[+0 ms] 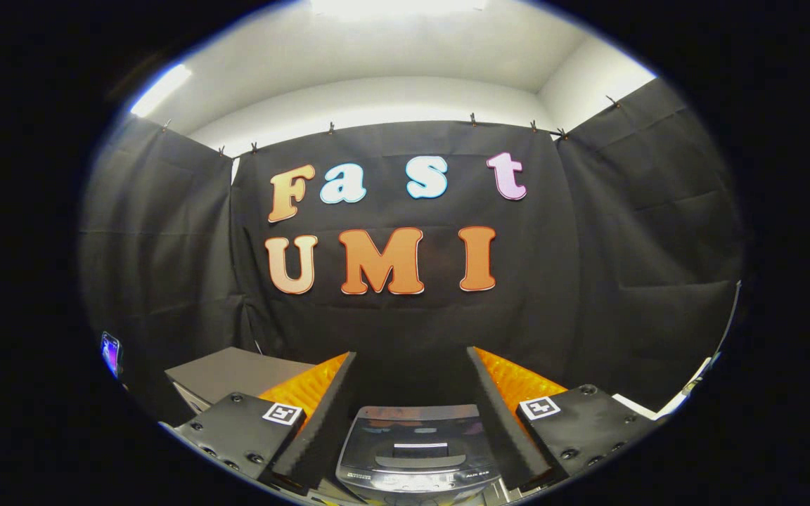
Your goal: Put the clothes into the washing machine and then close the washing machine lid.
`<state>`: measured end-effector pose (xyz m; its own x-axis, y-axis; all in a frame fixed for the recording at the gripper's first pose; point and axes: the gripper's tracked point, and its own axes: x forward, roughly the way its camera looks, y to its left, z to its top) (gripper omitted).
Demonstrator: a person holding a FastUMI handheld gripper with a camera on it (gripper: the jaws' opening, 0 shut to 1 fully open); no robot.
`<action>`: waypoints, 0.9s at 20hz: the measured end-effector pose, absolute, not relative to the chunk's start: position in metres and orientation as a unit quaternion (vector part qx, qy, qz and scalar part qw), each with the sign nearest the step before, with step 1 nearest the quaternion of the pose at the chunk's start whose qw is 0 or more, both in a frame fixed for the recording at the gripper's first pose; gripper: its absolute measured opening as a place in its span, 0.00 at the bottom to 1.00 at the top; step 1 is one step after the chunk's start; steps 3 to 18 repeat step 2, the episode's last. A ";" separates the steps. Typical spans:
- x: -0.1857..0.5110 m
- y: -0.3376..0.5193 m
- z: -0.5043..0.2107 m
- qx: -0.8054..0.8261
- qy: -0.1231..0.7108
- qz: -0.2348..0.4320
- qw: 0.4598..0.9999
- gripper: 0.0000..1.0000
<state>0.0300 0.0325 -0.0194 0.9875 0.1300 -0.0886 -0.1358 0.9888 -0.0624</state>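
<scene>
1. Black cloth walls close in the booth ahead of me and to either side, clipped along their top edge, with a pale ceiling and bright light strips above.

2. My gripper points level into the booth — the two fingers stand wide apart, with nothing held and nothing touching either one.

3. The washing machine sits low between my fingers, just below and ahead of them. It is a small top-loader seen from above and slightly in front.

4. Its lid lies flat and closed — dark and glossy, picking up reflections, with a shallow recessed grip near the front and a strip of controls at the near edge that I cannot make out.

5. Beyond my left finger stands a grey box-like cabinet against the cloth, well apart from the machine.

6. Further out past that side, a small lit screen glows near the wall.

7. Past my right finger, some pale flat pieces lie at the foot of the cloth; what they are I cannot tell.
</scene>
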 end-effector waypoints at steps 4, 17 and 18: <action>0.029 0.019 -0.019 -0.037 0.041 0.064 0.996 0.97; 0.029 0.019 -0.019 -0.037 0.041 0.064 0.996 0.97; 0.029 0.019 -0.019 -0.037 0.041 0.064 0.996 0.97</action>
